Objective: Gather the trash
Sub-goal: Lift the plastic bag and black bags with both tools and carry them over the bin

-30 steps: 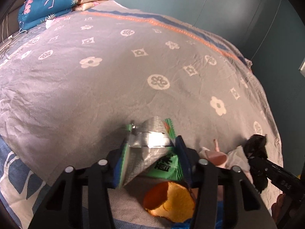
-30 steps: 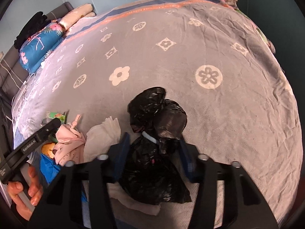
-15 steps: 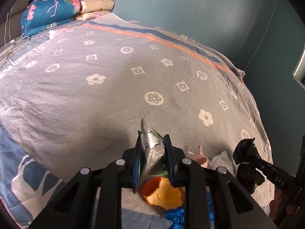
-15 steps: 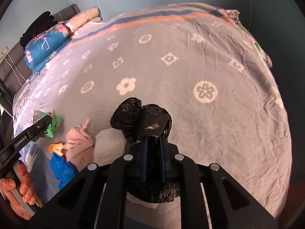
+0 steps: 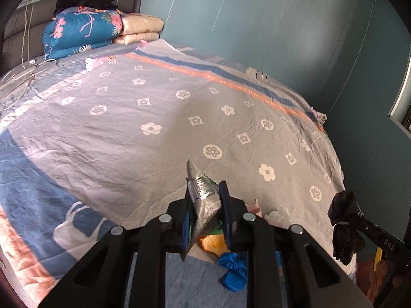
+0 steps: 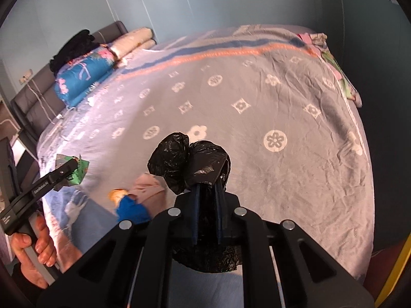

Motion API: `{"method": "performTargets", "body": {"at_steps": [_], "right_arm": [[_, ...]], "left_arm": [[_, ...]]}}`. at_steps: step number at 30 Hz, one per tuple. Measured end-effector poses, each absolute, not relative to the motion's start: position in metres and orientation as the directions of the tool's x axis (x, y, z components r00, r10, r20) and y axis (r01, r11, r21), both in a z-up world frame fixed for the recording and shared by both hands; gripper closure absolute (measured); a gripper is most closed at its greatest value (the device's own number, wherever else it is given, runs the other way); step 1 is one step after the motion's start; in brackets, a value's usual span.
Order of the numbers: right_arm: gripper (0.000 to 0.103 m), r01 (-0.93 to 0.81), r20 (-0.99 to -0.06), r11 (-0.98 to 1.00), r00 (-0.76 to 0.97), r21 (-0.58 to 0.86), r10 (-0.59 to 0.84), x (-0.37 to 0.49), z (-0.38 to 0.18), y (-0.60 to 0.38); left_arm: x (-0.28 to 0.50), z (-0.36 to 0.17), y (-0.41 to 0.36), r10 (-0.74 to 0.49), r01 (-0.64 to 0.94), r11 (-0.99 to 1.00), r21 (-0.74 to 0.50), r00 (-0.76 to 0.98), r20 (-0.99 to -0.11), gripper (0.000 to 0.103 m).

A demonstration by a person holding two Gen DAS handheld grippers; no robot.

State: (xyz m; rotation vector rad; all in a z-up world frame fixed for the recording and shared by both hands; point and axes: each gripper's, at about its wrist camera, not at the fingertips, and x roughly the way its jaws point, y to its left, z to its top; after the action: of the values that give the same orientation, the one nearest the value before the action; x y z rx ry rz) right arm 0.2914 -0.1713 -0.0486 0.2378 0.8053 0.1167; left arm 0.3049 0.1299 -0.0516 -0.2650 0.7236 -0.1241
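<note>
My left gripper [image 5: 205, 200] is shut on a silver and green snack wrapper [image 5: 203, 200] and holds it up above the bed; the wrapper also shows in the right wrist view [image 6: 74, 170]. My right gripper [image 6: 207, 200] is shut on a black plastic bag [image 6: 190, 164], lifted off the bed; the bag also shows in the left wrist view [image 5: 344, 223]. On the bedspread below lie an orange peel [image 5: 212, 242], a blue crumpled glove [image 5: 233, 269], a pink piece [image 6: 149, 187] and white tissue [image 5: 276, 215].
The bed has a grey flowered bedspread [image 5: 154, 118]. Folded quilts and pillows [image 5: 82, 33] are stacked at the headboard. White cables [image 5: 20, 77] lie at the far left. A teal wall [image 5: 282, 25] runs behind the bed. Clothes [image 6: 334, 61] hang over the far corner.
Both grippers have risen from the bed with their loads. The wrapper and the black bag now hang clear of the remaining pile.
</note>
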Motion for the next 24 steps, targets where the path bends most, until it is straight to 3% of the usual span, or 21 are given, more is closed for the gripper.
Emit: {"method": "performTargets", "body": {"at_steps": [24], "right_arm": [[0.093,-0.124,-0.528,0.950,0.807,0.286,0.264,0.183,0.046,-0.188]], "left_arm": [[0.204,0.037,0.103,-0.201,0.079,0.963,-0.259,0.849,-0.488,0.085]]}}
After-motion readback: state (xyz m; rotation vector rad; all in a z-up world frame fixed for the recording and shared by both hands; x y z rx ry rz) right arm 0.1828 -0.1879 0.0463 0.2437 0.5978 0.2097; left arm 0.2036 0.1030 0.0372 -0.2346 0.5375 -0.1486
